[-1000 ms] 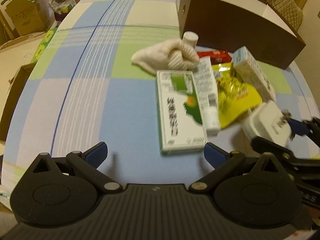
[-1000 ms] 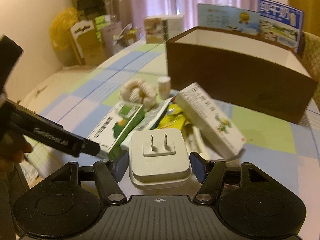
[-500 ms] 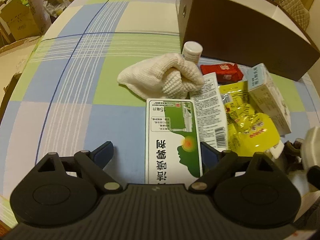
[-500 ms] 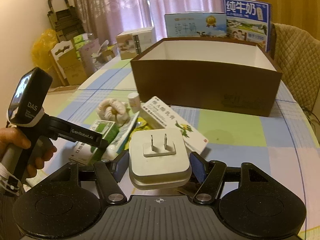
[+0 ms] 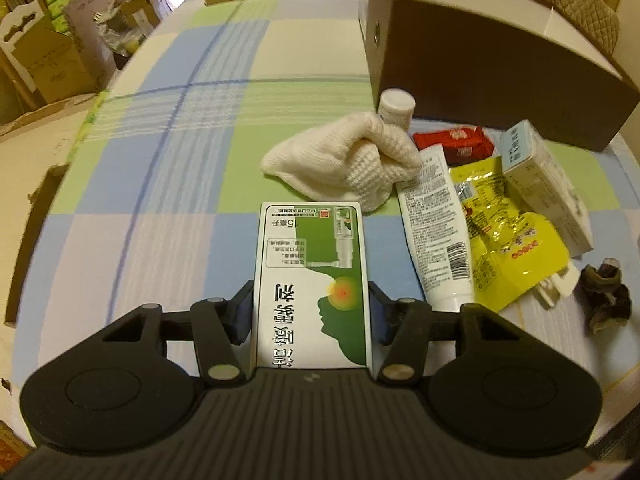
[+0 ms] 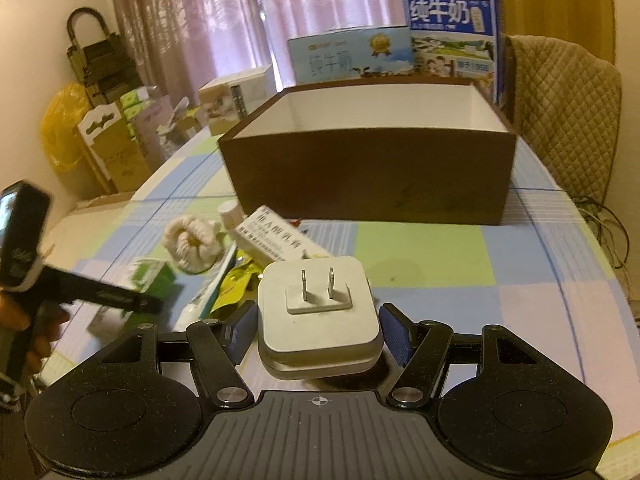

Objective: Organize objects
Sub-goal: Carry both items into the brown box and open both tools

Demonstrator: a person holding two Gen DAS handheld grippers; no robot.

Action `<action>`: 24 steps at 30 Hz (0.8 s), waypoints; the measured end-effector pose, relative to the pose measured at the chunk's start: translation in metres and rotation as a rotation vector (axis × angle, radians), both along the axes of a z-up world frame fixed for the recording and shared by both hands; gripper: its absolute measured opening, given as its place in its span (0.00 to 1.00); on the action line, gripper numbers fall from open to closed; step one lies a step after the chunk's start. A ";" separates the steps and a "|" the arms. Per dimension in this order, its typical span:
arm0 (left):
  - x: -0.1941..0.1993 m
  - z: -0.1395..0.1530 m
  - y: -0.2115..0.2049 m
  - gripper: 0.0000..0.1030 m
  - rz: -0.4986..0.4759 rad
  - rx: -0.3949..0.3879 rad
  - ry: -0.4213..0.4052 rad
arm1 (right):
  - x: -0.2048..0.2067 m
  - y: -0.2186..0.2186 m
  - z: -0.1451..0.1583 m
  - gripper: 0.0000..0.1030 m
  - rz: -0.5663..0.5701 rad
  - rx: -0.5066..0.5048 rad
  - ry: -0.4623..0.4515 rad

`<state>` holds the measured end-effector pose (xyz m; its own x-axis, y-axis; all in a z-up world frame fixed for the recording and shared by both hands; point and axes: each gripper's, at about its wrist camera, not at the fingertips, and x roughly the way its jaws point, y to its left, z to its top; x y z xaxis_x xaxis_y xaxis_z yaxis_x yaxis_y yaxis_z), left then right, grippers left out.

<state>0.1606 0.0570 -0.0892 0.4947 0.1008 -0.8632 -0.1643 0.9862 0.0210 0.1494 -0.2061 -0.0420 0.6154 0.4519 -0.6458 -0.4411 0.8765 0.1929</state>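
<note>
Brown cardboard storage box (image 6: 368,176), open-topped with a white inside, at the far side of the checked blue-and-green tabletop (image 6: 520,292); stiff, bulky, probably the destination, best left where it stands. Nearer, a loose cluster: cream knitted sock bundle (image 5: 344,160), soft and crushable, easy to pinch anywhere; white plastic tube with printed text and barcode (image 5: 436,224), squashy and likely slippery, better taken across its flat crimped end; crinkled yellow foil snack pouch (image 5: 516,256), light and slick; pale blue-and-white carton (image 5: 544,184), resting partly on the pouch; red wrapped packet (image 5: 456,142); small white-capped bottle (image 5: 396,108), just beside the sock.

Green-and-white cardboard medicine carton (image 5: 312,280), flat on the tabletop, between the jaws of the left gripper (image 5: 311,312), pads pressed against both long sides: light, rigid along its edges, liable to cave if squeezed hard, so a moderate hold across the narrow width looks right. White square plug adapter with two metal prongs (image 6: 318,320), clamped in the right gripper (image 6: 318,330), prongs up; dense, hard, smooth-shelled, so possibly prone to sliding out of a slack hold.

Seen only from the right wrist: the box's white inside, milk cartons behind it, a hand (image 6: 24,324) on the left tool. Seen only from the left wrist: carton print, red packet, a dark crumpled object (image 5: 606,298) at the right edge, unidentifiable.
</note>
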 end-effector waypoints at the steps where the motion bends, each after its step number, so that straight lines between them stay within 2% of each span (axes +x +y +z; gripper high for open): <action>1: -0.003 0.006 0.001 0.49 0.003 -0.003 -0.012 | 0.002 -0.003 0.002 0.61 -0.009 0.004 -0.003; 9: 0.001 0.066 -0.013 0.49 -0.034 -0.046 -0.162 | 0.032 -0.018 0.027 0.61 -0.061 0.044 -0.052; 19: 0.092 0.110 -0.042 0.50 -0.097 -0.077 -0.282 | 0.116 0.001 0.067 0.61 -0.133 0.134 -0.161; 24: 0.144 0.113 -0.053 0.50 -0.106 -0.097 -0.304 | 0.173 0.008 0.063 0.61 -0.196 0.142 -0.151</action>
<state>0.3047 0.0035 0.0233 0.7344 -0.0405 -0.6776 -0.0446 0.9932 -0.1077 0.3225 -0.1980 0.0210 0.7846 0.3944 -0.4785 -0.2992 0.9167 0.2649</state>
